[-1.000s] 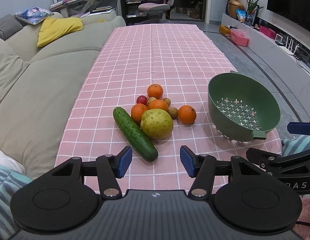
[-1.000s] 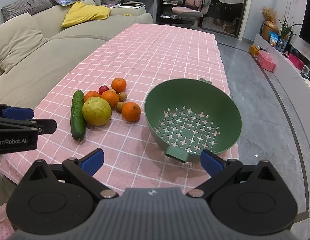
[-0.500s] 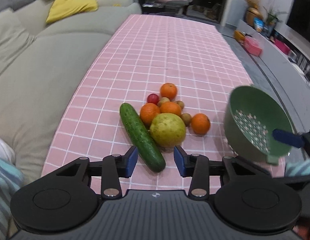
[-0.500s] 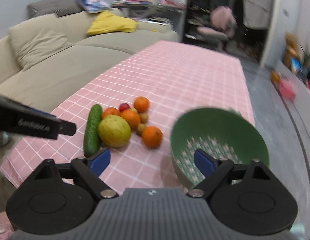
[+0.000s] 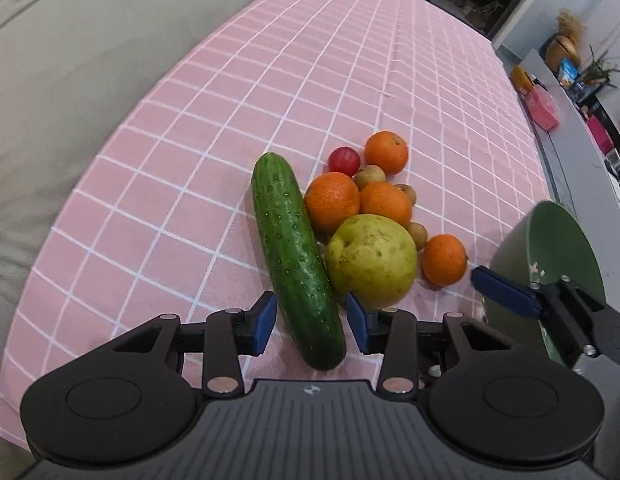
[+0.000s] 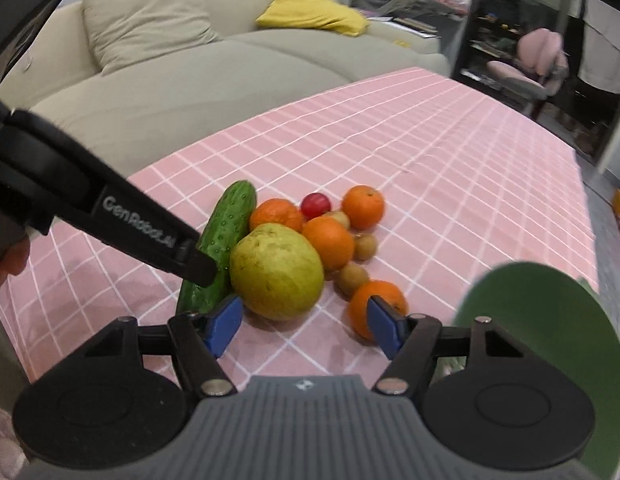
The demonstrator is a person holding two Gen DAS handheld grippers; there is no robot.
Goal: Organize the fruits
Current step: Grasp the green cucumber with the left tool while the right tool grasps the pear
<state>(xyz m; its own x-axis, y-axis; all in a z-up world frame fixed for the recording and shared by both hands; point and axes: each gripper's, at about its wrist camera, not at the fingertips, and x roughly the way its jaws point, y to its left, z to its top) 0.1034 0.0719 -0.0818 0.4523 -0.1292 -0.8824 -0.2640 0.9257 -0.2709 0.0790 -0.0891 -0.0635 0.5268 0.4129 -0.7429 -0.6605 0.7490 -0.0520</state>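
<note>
Green and knobbly, the long cucumber (image 5: 297, 260) is my landmark: it lies on the pink checked cloth of the worktop (image 5: 158, 200), its near end between the blue pads of my left gripper (image 5: 311, 324). I have that gripper parted, a pad on either side of the cucumber with a sliver of cloth showing at each, so nothing is clamped yet; I judge I am set to pinch it at this thin end because the far end is crowded. Pressed against the cucumber's right flank sits the large yellow-green pear-like fruit (image 5: 371, 260), and beyond that cluster four oranges (image 5: 331, 202), a small red plum-like fruit (image 5: 343, 161) and a few little brown ones, all huddled and touching.

My right gripper (image 6: 306, 326) is spread wide and empty, low over the cloth just right of the cucumber's near end, facing the yellow-green fruit. Well to the right of the cucumber, the green plastic colander (image 5: 549, 256) waits at the cloth's edge, probably as the drop-off.
</note>
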